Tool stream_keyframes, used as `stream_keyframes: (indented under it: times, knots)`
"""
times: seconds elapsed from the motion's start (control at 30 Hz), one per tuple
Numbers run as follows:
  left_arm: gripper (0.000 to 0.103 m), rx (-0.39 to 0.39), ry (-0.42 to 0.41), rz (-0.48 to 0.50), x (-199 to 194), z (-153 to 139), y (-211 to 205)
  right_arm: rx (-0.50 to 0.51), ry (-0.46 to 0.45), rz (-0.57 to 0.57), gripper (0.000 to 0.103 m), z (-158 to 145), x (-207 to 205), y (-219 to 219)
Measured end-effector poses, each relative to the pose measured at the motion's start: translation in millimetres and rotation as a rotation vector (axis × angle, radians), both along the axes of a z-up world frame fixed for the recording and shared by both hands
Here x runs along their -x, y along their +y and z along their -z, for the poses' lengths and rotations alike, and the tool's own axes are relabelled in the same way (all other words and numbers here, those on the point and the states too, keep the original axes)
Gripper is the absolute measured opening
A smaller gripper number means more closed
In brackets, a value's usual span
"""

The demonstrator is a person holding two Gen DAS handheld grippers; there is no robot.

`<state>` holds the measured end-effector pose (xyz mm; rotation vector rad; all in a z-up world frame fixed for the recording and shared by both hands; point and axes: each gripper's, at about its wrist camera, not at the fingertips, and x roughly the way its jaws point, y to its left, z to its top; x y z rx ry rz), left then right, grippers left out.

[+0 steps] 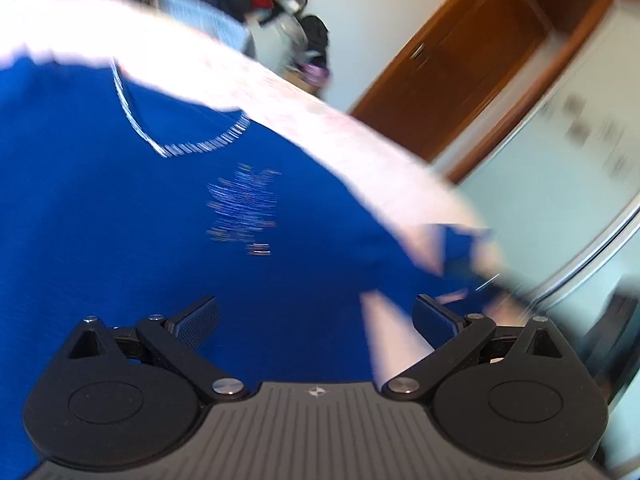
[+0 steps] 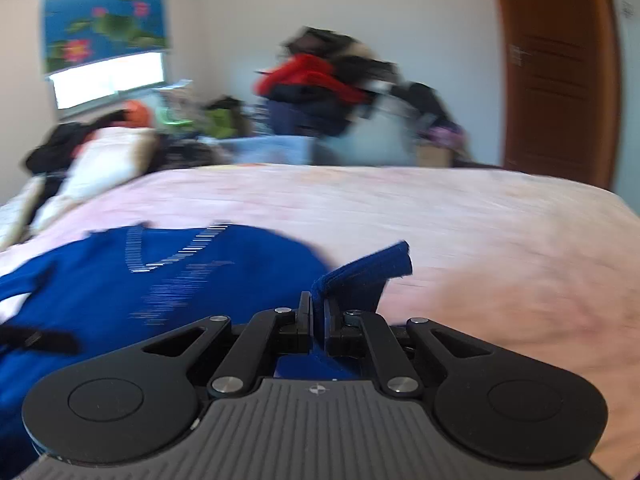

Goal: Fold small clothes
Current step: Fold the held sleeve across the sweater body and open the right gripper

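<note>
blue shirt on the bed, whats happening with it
A person is folding a blue shirt spread on a pink-covered bed, using handheld tongs in each hand. The right tongs are shut on a fold of the shirt's edge, lifting it slightly off the cover. The left tongs are open above the shirt's body, gripping nothing. No fold is finished yet. A clothes pile sits beyond the bed.

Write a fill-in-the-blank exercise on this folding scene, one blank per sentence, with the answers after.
1. The garment spread on the bed is ____ in colour.
2. The bedsheet under it is pale ____.
3. The right gripper is ____ on a fold of the garment.
4. The left gripper hovers over the garment with its jaws ____.

Answers: blue; pink; shut; open
</note>
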<state>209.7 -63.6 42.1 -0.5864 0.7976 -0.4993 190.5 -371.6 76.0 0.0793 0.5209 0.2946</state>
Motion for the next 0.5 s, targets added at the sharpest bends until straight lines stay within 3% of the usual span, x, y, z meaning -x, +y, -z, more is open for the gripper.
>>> stream_keyframes:
  times: [0.07,0.1,0.17,0.3,0.43,0.5]
  knots:
    - [0.103,0.134,0.047,0.053,-13.2,4.9,1.1,-0.011,-0.026,-0.103,0.018,6.5,13.3,37.9]
    - [0.103,0.154,0.062,0.056,-17.4,7.3,-0.1,0.002,-0.033,-0.130,0.024,10.7,18.5,50.1]
    - [0.103,0.151,0.093,0.029,-21.6,14.2,-1.1,0.003,-0.012,-0.160,0.049,15.4,29.8,63.6]
    - [0.103,0.194,0.177,0.023,-27.6,31.2,0.0,-0.205,0.070,-0.150,0.053,8.8,43.9,30.3]
    - [0.103,0.195,0.195,0.006,-35.5,38.2,-7.0,-0.416,0.183,-0.012,0.057,12.8,48.8,-19.2]
    - [0.103,0.173,0.197,0.015,-37.5,38.6,-12.7,-0.456,0.193,0.034,0.062,18.1,54.1,-35.6]
